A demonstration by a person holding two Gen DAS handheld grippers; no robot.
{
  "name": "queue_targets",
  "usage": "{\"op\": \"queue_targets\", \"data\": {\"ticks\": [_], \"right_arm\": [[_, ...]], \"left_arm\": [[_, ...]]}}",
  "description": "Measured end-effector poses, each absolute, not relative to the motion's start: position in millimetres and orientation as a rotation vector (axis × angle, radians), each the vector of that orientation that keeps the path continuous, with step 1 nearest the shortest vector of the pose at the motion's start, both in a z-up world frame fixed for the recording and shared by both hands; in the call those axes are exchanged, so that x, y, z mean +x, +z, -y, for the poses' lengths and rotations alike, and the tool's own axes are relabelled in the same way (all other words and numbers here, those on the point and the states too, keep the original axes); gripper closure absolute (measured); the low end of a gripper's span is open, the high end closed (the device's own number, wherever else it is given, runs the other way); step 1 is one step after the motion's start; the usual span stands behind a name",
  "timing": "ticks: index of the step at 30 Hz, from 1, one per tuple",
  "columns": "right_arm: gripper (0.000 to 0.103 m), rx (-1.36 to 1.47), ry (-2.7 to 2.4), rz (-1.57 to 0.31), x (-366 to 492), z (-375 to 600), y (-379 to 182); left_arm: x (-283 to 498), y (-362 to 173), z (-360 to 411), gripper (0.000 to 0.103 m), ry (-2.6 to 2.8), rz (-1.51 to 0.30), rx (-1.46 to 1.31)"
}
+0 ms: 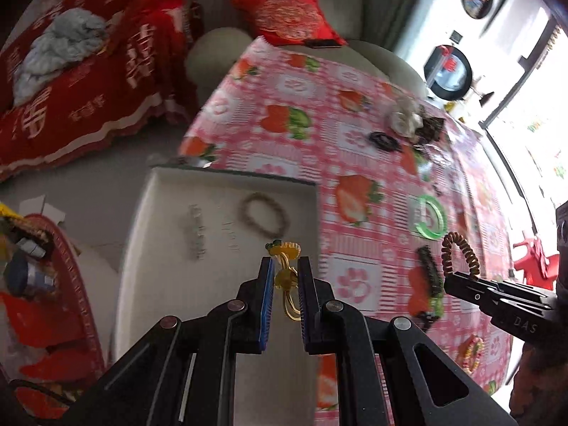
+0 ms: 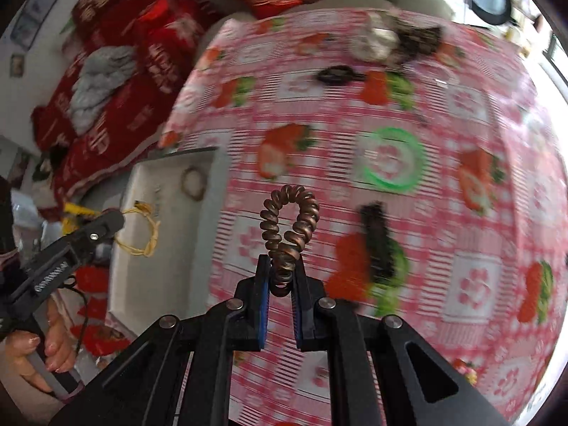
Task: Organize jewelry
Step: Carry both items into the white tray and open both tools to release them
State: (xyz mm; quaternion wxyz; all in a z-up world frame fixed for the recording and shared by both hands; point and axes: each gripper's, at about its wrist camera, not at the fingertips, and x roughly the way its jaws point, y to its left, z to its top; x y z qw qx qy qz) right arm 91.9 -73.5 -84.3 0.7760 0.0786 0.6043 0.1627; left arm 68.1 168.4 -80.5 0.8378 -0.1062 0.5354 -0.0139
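Note:
My left gripper [image 1: 285, 264] is shut on a yellow cord bracelet [image 1: 285, 277] and holds it above the near edge of a white tray [image 1: 159, 213]; the bracelet also shows in the right wrist view [image 2: 142, 230]. The tray holds a beaded bracelet [image 1: 264, 216] and a pale chain [image 1: 195, 230]. My right gripper [image 2: 283, 262] is shut on a brown spiral hair tie [image 2: 289, 220], held above the pink strawberry tablecloth [image 2: 355, 284]. It also shows in the left wrist view [image 1: 461, 252].
On the cloth lie a green bangle [image 2: 392, 159], a dark hair clip [image 2: 378, 241], a black hair tie [image 2: 335, 74] and a pile of jewelry at the far edge [image 2: 397, 41]. A red basket [image 1: 46, 301] stands left of the tray.

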Motion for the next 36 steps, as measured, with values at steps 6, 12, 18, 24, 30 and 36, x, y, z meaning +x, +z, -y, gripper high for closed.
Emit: {"op": "queue_targets", "data": {"ticks": [6, 12, 18, 24, 30, 36], "right_arm": [[0.091, 0.127, 0.471, -1.323, 105, 14, -92], [0.091, 0.071, 0.567, -1.347, 117, -40, -107], [0.091, 0.044, 0.619, -1.404, 127, -73, -131], [0.091, 0.022, 0.656, -1.47, 131, -98, -160], [0.091, -0.021, 0.637, -1.492, 138, -109, -181], [0.091, -0.031, 0.605, -1.503, 149, -111, -193]], "left_arm": [[67, -100, -201, 0.083, 0.022, -1.146, -0.253], [72, -121, -223, 0.083, 0.052, -1.156, -0.288], [73, -142, -237, 0.083, 0.082, -1.174, -0.296], [70, -165, -247, 0.083, 0.124, -1.219, -0.285], [74, -178, -246, 0.083, 0.148, -1.242, -0.245], [80, -187, -243, 0.083, 0.175, -1.268, -0.195]]}}
